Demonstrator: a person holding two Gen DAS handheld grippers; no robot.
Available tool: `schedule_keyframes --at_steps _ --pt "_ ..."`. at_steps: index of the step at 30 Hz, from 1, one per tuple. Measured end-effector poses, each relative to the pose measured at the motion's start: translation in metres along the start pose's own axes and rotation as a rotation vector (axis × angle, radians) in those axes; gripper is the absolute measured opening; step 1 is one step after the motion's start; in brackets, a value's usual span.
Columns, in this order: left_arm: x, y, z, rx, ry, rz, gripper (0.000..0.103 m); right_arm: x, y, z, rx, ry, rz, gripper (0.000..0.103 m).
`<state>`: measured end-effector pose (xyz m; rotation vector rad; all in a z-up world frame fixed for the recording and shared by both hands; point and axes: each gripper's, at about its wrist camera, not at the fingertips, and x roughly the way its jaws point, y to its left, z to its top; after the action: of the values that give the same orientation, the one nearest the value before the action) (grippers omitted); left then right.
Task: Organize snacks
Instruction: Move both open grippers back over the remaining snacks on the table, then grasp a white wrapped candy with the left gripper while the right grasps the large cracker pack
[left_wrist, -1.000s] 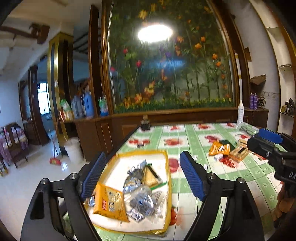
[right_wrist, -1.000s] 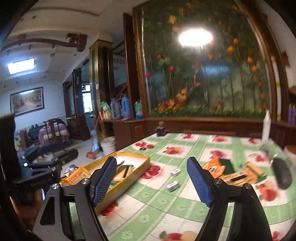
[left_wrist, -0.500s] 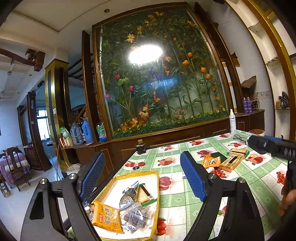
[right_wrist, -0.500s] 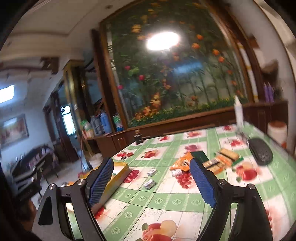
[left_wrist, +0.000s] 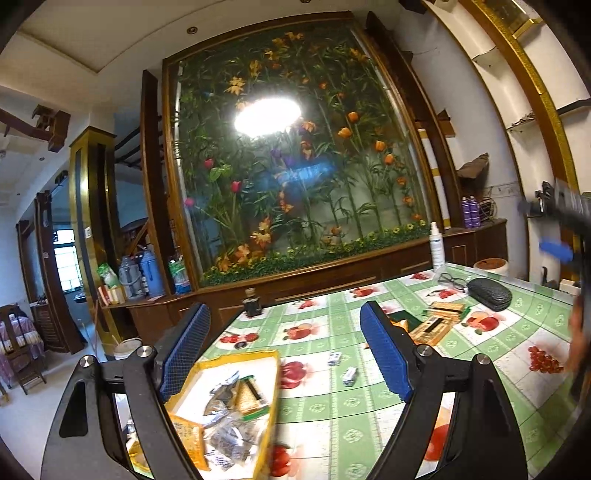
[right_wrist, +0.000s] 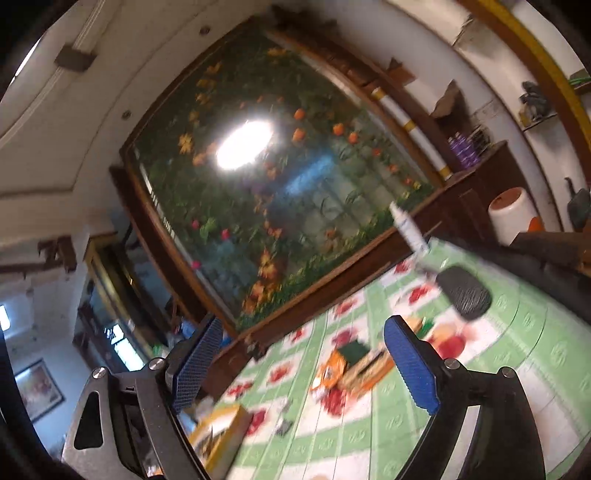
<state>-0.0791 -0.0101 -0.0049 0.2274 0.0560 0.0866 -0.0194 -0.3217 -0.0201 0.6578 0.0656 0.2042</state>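
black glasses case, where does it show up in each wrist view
Left wrist view: the black glasses case lies on the table at the far right, past the loose snack packets, next to a pair of glasses.
Right wrist view: the same case sits right of centre, tilted and blurred, above the right pad.
Shared landmark: the white spray bottle just behind it.

No print can be read; the orange packet (left_wrist: 190, 441) in the yellow tray (left_wrist: 271, 398) bears blurred characters.
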Motion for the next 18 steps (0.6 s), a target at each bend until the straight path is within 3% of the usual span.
schedule_keyframes --at_steps 3,6,12,15,18 --pt "0.005 -0.006 0.0 -0.018 0.023 -0.041 0.088 -0.007 0.001 0.043 -0.022 -0.091 -0.002 0.092" --pt "0.023 -0.012 -0.004 -0.061 0.109 -0.127 0.088 0.0 0.009 0.065 -0.129 -0.081 -0.018 0.094" --pt "0.069 -0.046 -0.017 -0.005 0.297 -0.237 0.088 0.057 0.0 0.03 -0.298 0.232 -0.062 0.096" --pt "0.088 -0.058 -0.022 0.006 0.358 -0.281 0.088 0.087 -0.019 0.004 -0.286 0.388 -0.1 0.096" --pt "0.12 -0.064 -0.032 0.002 0.469 -0.278 0.088 0.11 -0.037 -0.019 -0.249 0.507 -0.143 0.096"
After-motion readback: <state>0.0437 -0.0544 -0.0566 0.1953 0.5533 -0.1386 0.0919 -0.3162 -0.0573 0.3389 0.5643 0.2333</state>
